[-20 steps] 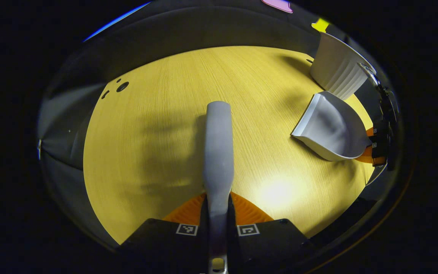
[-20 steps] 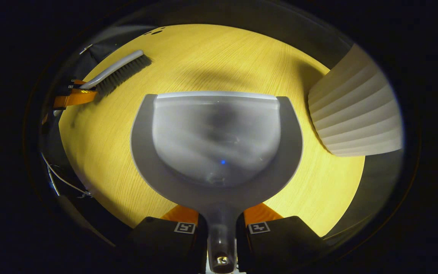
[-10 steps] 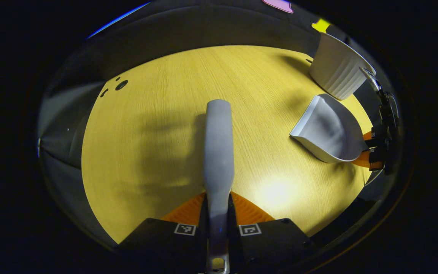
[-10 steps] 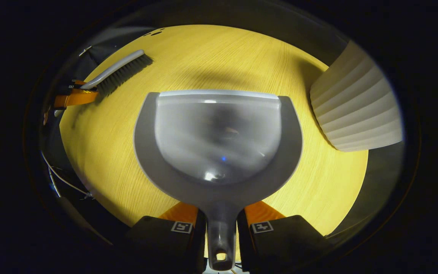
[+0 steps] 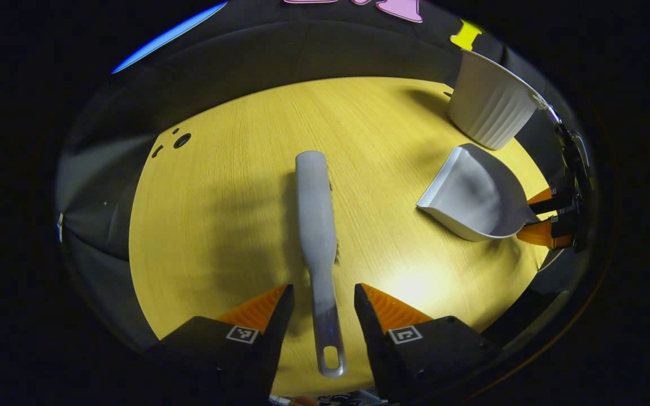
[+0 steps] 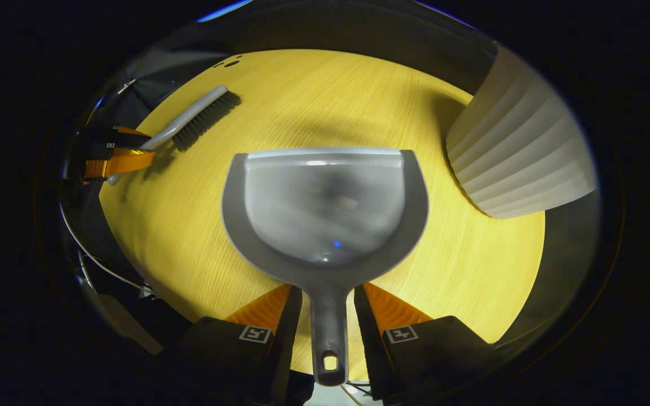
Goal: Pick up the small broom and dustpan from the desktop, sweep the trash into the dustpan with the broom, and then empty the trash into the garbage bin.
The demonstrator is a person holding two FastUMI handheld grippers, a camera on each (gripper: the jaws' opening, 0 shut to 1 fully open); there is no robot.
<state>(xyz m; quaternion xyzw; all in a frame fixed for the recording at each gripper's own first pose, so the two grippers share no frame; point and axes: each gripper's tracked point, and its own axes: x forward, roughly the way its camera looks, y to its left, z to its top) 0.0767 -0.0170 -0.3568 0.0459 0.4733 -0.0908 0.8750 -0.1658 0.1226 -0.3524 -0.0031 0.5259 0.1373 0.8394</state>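
I read this as a staged recording booth, not a home: a round yellow wood-grain desktop (image 5: 235,225) under one hard light, dark cloth wall (image 5: 302,51) close behind it, loose cables (image 6: 93,259) at the desk edge, and a white ribbed bin (image 5: 486,107).

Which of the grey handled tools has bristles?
The broom, the long narrow one between the left gripper's open fingers; dark bristles run under its head. The dustpan is the wide scoop by the ribbed bin.
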